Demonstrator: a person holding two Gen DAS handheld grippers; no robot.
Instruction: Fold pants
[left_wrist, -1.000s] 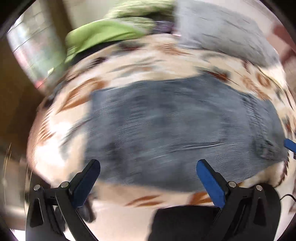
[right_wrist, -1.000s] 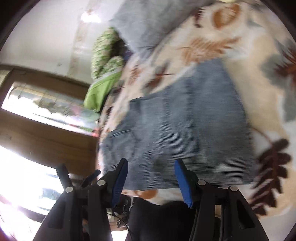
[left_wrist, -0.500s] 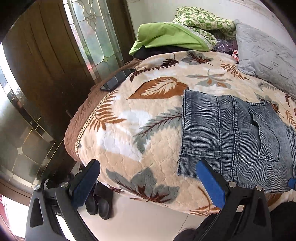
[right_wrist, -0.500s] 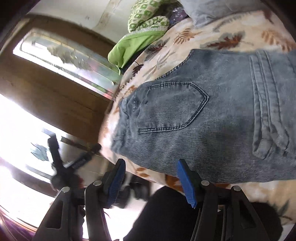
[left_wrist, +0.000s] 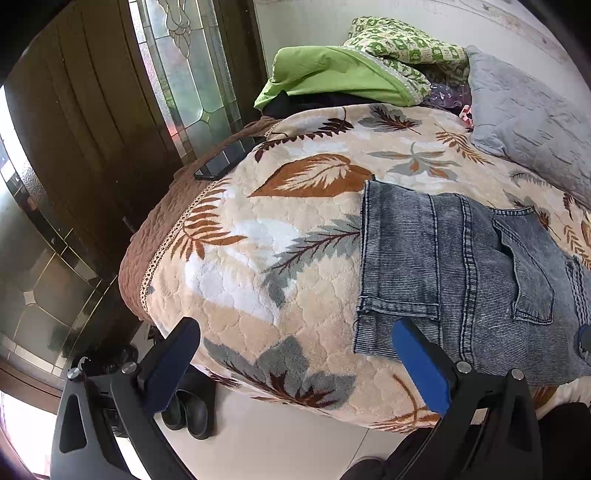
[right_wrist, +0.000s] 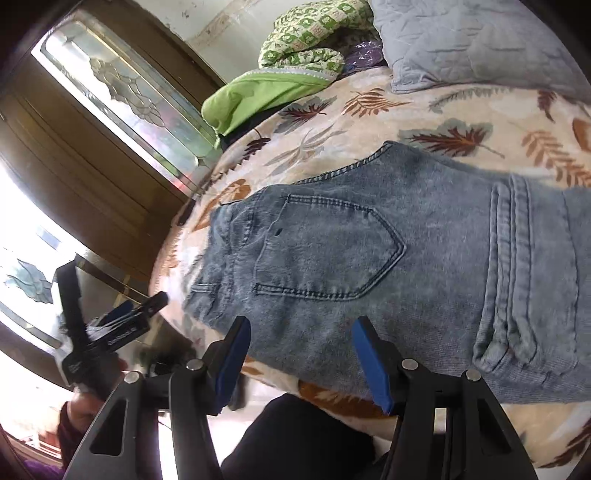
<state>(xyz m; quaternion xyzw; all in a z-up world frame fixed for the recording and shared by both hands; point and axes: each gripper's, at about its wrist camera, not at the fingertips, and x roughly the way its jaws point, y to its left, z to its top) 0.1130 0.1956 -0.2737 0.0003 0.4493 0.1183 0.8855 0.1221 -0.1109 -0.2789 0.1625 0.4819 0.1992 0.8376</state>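
Two hand-held grippers hang over the near edge of the bed (left_wrist: 229, 280), both spread wide and gripping nothing. The left hand-held gripper (left_wrist: 295, 365) sits off to the side of the pants (left_wrist: 461, 273), its fingers straddling bare leaf-patterned blanket (left_wrist: 258, 258), with one blue pad just at the near corner of the denim. The right hand-held gripper (right_wrist: 299, 362) hovers at the near edge of the pants (right_wrist: 369, 258), below the back pocket (right_wrist: 325, 251).

The pants lie flat on the blanket, already doubled over into a compact block, back pocket up, with the waistband end towards the door side. They sit close to the bed's near edge, well apart from the grey pillow (left_wrist: 528, 122) and the green bedding (left_wrist: 332, 77) at the far end. A phone (left_wrist: 225, 160) rests near the bed's far corner.

Denim like this should be fairly heavy and stiff for cloth: it will hold a crease and drag on the plush blanket rather than slide. A thin pinch may only catch the top layer, so the jaws want to bite all layers at once. The best holds look like the two corners of the waistband end, where seams and belt loops give a thick, firm edge; lifting both together should carry that end over evenly. Gripping mid-panel would likely bunch the cloth.
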